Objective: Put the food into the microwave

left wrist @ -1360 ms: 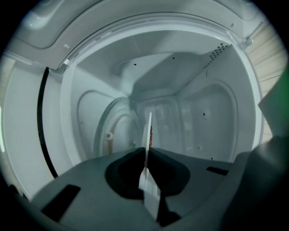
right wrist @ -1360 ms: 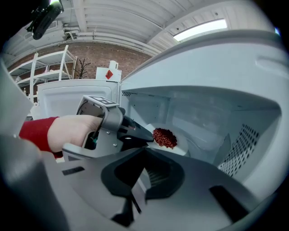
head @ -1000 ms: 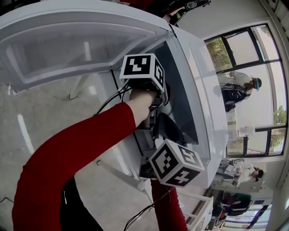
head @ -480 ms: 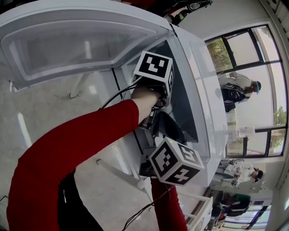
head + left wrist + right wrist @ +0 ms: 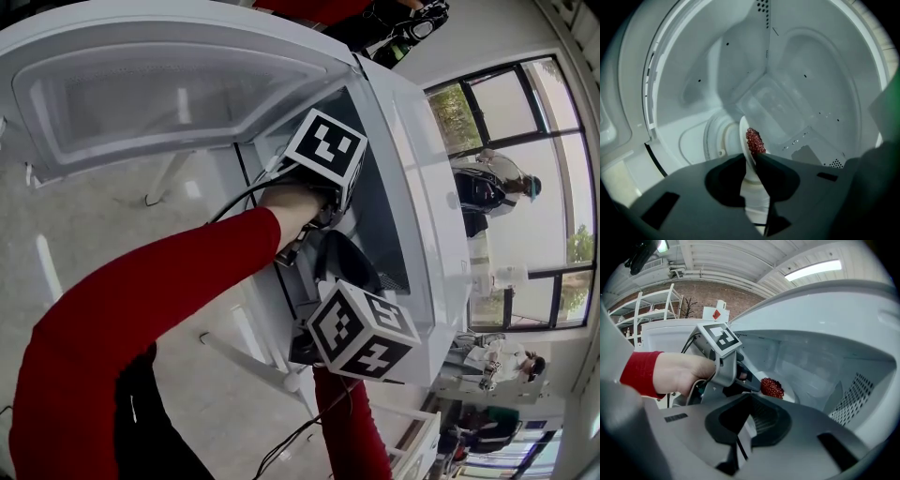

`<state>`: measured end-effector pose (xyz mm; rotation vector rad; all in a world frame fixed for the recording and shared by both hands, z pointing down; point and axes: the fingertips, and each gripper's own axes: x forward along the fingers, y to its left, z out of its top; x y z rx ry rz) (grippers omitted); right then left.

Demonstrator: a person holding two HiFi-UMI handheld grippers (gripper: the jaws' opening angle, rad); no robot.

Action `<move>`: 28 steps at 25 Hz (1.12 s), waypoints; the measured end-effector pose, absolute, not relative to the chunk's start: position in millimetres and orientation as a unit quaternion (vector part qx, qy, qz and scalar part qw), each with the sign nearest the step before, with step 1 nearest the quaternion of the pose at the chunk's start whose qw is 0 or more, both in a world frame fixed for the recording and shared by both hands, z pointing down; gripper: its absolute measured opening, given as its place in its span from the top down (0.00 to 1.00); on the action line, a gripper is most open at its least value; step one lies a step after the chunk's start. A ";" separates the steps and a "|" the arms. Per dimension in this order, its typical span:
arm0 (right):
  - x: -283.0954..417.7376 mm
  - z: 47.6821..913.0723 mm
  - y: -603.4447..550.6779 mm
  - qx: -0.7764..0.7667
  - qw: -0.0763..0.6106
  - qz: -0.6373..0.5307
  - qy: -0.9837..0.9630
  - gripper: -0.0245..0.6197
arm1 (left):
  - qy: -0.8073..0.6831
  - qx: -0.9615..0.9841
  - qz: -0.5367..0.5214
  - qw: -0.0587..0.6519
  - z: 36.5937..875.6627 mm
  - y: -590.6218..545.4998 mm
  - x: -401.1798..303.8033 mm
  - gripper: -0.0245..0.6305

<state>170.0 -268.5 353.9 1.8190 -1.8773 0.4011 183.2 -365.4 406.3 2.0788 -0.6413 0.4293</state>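
**Microwave**: stands ahead of both claws, with its door swung wide open on the left claw's outer side.

**Cavity**: white and lit. It holds nothing but the item being delivered.

**Left claw**: reaches well inside the cavity. Its jaws have just been opening and stand slightly apart, one on either side of the plate's rim. The grip is judged slackened rather than clamped.

**Right claw**: held back at the cavity mouth, behind and beside the left claw. Its jaws are together with nothing between them.

**Plate**: small and white. Its near rim sits between the left claw's jaws, and the rest reaches ahead of the tips, over the round turntable seat. It appears to lie low on the cavity floor.

**Food**: a red, beaded lump on the plate, just beyond the left claw's tips.

**Assessment**: delivery is as good as done. What remains is a clean release, withdrawal of the left claw, and presumably shutting the door.
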 end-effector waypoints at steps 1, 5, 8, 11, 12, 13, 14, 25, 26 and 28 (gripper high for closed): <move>169.7 354.3 -268.7 0.666 0.246 0.148 -0.688 0.94 | -0.260 0.841 0.178 0.440 406.8 -365.6 183.5 0.85; 168.2 352.6 -269.6 0.665 0.243 0.149 -0.690 0.94 | -0.259 0.853 0.187 0.412 405.9 -366.8 188.3 0.83; 167.7 352.6 -270.0 0.664 0.244 0.149 -0.691 0.94 | -0.259 0.861 0.192 0.393 405.2 -367.4 189.9 0.82; 168.8 355.6 -269.7 0.664 0.245 0.151 -0.691 0.94 | -0.261 0.873 0.198 0.362 404.9 -369.5 193.1 0.80; 169.2 356.6 -269.6 0.664 0.245 0.153 -0.690 0.94 | -0.262 0.876 0.202 0.351 405.4 -369.8 194.1 0.79; 169.6 357.4 -269.5 0.664 0.245 0.154 -0.689 0.94 | -0.264 0.878 0.206 0.341 406.0 -370.0 194.5 0.78; 169.9 357.9 -269.3 0.665 0.245 0.154 -0.689 0.94 | -0.267 0.879 0.209 0.334 406.6 -370.2 194.5 0.78; 169.5 356.9 -270.7 0.665 0.241 0.159 -0.689 0.94 | -0.266 0.878 0.223 0.331 409.4 -373.3 197.3 0.76; 169.1 356.9 -270.7 0.665 0.240 0.160 -0.689 0.94 | -0.265 0.878 0.225 0.331 409.5 -373.5 197.7 0.76; 168.8 356.8 -270.5 0.665 0.240 0.161 -0.689 0.94 | -0.263 0.878 0.230 0.326 409.3 -373.6 198.2 0.76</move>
